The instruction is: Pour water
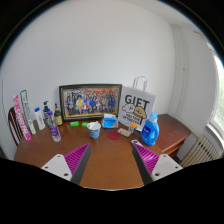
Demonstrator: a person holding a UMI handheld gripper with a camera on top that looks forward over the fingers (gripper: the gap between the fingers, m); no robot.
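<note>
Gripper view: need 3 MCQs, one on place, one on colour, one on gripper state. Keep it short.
1. Where is the white gift bag?
A. beside the framed photo, at the wall
B. between the fingers
C. on the floor

2. What colour is the jug in front of the gift bag?
A. red
B. blue
C. yellow

3. What are the gripper's fingers doing?
A. shut on the jug
B. shut on a bottle
C. open, holding nothing

Answers:
1 A: the gift bag stands next to the framed photo at the back of the desk.
2 B: the jug is blue.
3 C: the gripper shows bare desk between its pads.
</note>
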